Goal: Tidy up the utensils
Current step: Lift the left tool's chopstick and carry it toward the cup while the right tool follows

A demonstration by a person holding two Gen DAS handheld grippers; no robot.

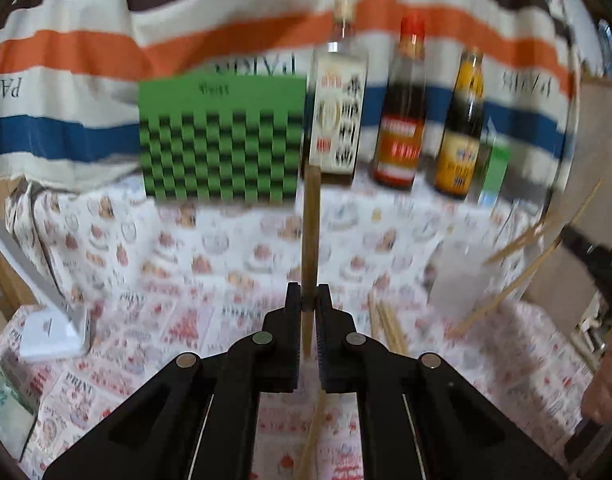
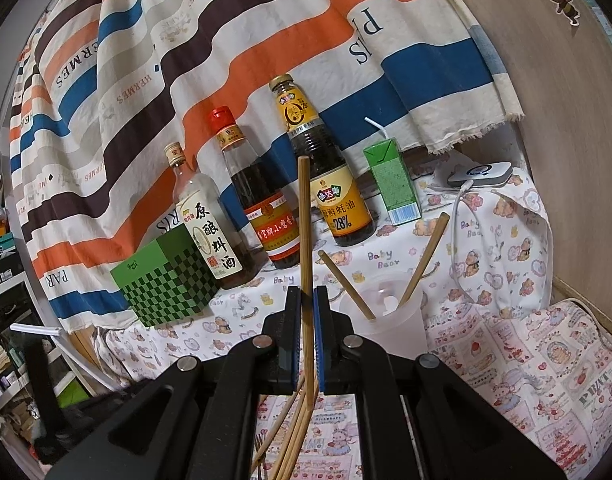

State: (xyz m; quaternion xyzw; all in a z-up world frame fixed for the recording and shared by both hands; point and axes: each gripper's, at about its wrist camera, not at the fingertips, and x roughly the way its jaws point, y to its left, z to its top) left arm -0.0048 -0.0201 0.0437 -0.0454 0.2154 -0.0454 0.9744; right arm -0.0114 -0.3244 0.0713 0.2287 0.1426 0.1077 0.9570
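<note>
My left gripper (image 1: 308, 300) is shut on a wooden chopstick (image 1: 311, 236) that stands upright above the patterned cloth; the view is blurred. My right gripper (image 2: 307, 304) is shut on another chopstick (image 2: 305, 240), also upright. A translucent white cup (image 2: 390, 320) stands just right of the right gripper, with two chopsticks (image 2: 424, 258) leaning in it. The cup shows faintly in the left wrist view (image 1: 458, 276) with chopsticks (image 1: 518, 276) sticking out. Several loose chopsticks (image 2: 290, 440) lie on the cloth below the right gripper, and a few (image 1: 388, 320) by the left.
A green checkered box (image 2: 166, 280), three sauce bottles (image 2: 262, 200) and a green drink carton (image 2: 394, 184) stand along the back by a striped cloth. A white charger with cable (image 2: 480, 172) lies at far right. A white lamp base (image 1: 54, 332) sits left.
</note>
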